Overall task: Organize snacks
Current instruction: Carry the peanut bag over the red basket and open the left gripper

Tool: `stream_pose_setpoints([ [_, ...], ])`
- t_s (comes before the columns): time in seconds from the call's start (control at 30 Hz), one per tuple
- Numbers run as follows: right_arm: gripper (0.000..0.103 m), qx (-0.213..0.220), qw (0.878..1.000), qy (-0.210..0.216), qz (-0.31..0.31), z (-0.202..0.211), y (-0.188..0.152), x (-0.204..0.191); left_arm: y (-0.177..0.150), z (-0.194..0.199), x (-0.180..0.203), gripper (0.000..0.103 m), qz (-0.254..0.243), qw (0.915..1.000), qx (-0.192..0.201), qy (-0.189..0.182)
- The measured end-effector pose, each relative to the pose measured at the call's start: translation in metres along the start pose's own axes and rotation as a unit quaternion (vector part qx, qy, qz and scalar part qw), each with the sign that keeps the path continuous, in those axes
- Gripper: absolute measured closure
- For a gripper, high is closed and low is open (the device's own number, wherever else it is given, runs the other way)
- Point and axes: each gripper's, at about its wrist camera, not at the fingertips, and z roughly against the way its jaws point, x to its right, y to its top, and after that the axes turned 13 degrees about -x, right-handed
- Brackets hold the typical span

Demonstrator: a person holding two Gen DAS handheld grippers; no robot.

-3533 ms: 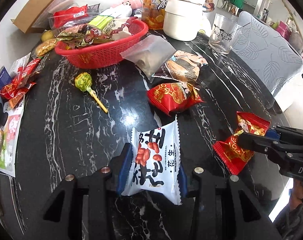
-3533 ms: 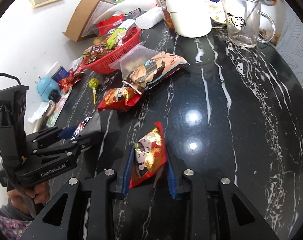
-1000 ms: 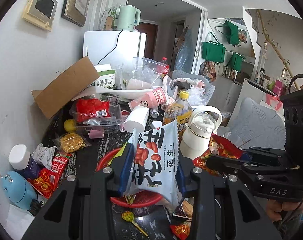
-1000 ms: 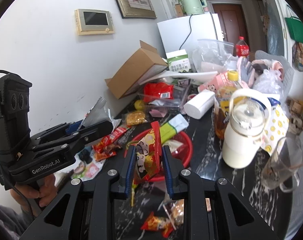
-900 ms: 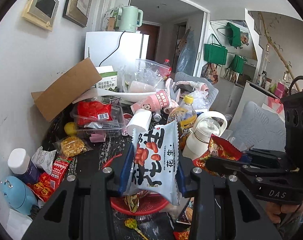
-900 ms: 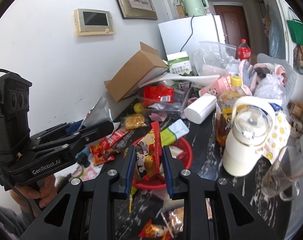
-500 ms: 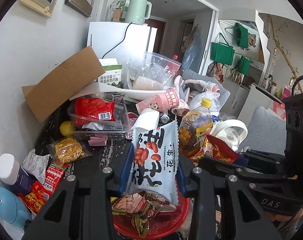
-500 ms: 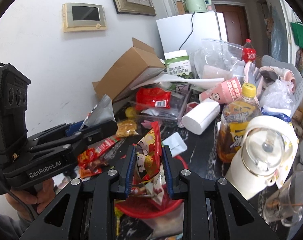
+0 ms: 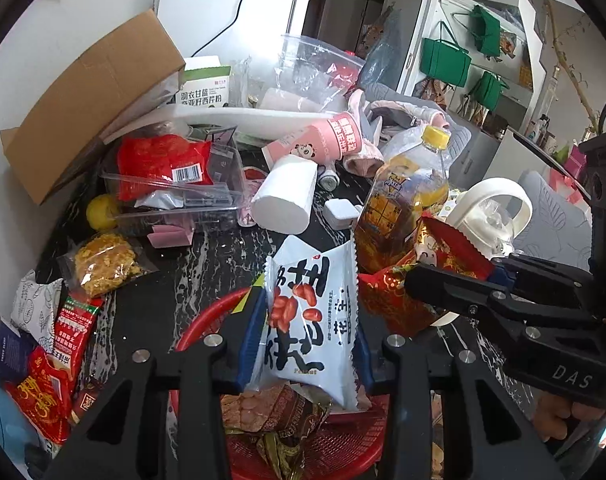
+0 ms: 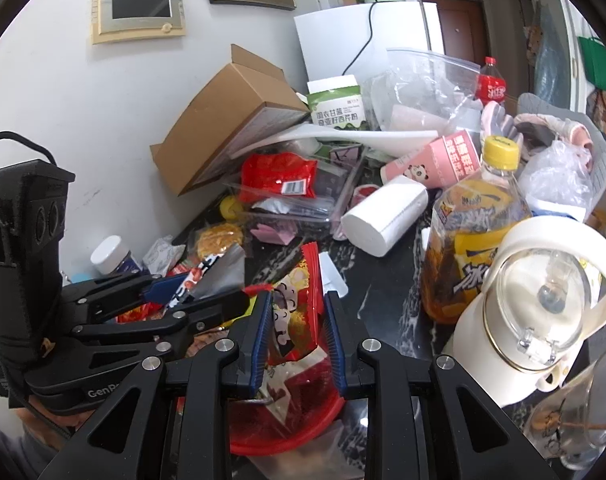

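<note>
Left wrist view: left gripper (image 9: pixel 309 354) clamps white peanut packet (image 9: pixel 311 312) over red basket (image 9: pixel 335 446); right gripper (image 10: pixel 297 342) grips red snack packet (image 10: pixel 297 316) beside it. Risk: 2 grippers crowd the basket's near rim; collision could spill packets onto the table.

Black marble table (image 9: pixel 207 256), red basket (image 10: pixel 303 436), bottle (image 10: pixel 475 220), perhaps kettle (image 10: pixel 539 312)

Cardboard box (image 10: pixel 231 120), white jug (image 10: pixel 539 312), paper roll (image 9: pixel 285 196), yellow-capped bottle (image 10: pixel 475 232).

"das" on right gripper (image 9: pixel 443 292); "genr" on left gripper (image 10: pixel 207 300)
</note>
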Motion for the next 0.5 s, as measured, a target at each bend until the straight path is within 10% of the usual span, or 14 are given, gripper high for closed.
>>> stream_pose_setpoints([
  [0.3, 0.077, -0.025, 1.0, 0.001, -0.003, -0.008, -0.006, 0.002, -0.002, -0.002, -0.009, 0.03, 0.02, 0.9994, -0.005, 0.029],
  [0.5, 0.077, -0.041, 0.999, 0.006, -0.004, -0.008, -0.013, -0.007, -0.004, 0.013, -0.013, 0.03, 0.023, 0.9988, 0.004, 0.042],
])
